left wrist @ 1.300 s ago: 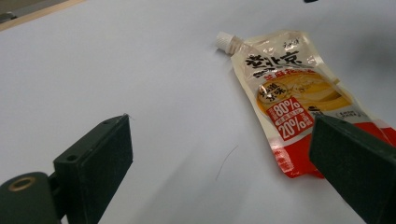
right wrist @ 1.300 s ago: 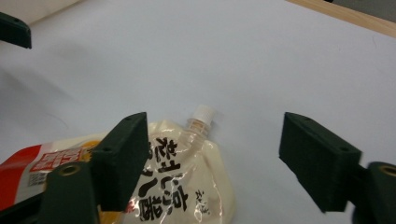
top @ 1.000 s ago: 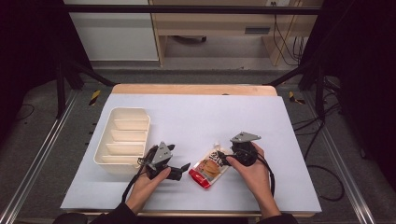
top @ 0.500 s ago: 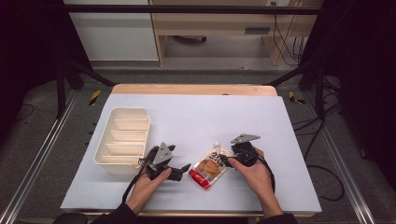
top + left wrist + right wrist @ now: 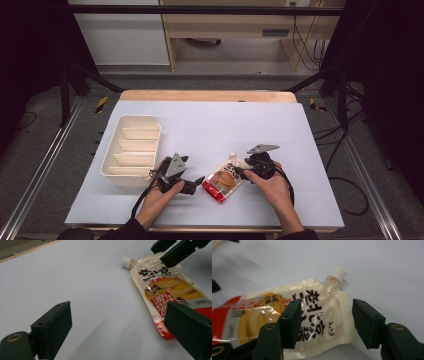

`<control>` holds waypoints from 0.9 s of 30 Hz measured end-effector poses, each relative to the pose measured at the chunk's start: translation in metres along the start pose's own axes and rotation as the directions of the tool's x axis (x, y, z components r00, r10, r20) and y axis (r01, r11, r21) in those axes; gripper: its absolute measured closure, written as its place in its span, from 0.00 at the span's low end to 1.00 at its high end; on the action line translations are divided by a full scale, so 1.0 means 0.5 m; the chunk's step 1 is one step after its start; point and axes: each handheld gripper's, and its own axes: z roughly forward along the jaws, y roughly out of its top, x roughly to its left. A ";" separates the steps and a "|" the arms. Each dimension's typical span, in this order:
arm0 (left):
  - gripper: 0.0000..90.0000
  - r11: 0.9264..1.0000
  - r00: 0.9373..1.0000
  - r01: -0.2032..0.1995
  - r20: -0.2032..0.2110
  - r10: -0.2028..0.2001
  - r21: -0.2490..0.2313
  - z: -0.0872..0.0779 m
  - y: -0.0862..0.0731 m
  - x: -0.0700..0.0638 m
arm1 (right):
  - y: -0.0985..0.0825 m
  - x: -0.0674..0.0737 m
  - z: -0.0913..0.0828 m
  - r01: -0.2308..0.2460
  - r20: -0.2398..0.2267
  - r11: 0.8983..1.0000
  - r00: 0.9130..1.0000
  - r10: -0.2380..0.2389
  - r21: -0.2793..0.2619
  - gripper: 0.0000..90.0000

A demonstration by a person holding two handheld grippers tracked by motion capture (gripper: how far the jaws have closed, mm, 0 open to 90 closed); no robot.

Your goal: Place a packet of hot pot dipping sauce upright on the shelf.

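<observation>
In the high view, a spouted pouch (image 5: 224, 181) is seen lying flat on the table (image 5: 210, 125) between the left gripper (image 5: 196, 183) and the right gripper (image 5: 242, 171) – a white divided tray (image 5: 131, 150) stands further left. In the left gripper view, the jaws are spread wide, nothing being held between them. In the right gripper view, the jaws have just been closing over the pouch's upper corner, not yet pressed on it

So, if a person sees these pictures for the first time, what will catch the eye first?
The bright spouted pouch, red and yellow, lies flat on the white table near its front edge. The right hand-held gripper has been closing around the pouch's spout end, its pads not yet pressing. A cream divided tray sits to the left.
</observation>
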 end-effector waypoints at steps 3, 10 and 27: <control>0.08 1.000 1.000 0.002 0.007 -0.002 0.009 0.002 0.001 0.001 | -0.004 0.007 -0.014 -0.017 -0.032 1.000 0.999 0.016 -0.023 0.49; 0.09 0.999 1.000 -0.011 0.010 0.011 0.030 0.006 0.002 -0.001 | -0.025 0.012 -0.020 -0.033 -0.054 0.999 0.998 0.033 0.014 0.53; 0.08 1.000 1.000 -0.016 0.009 0.016 0.025 0.004 0.002 -0.001 | -0.008 0.007 -0.007 -0.047 0.029 0.999 0.998 0.047 0.001 0.97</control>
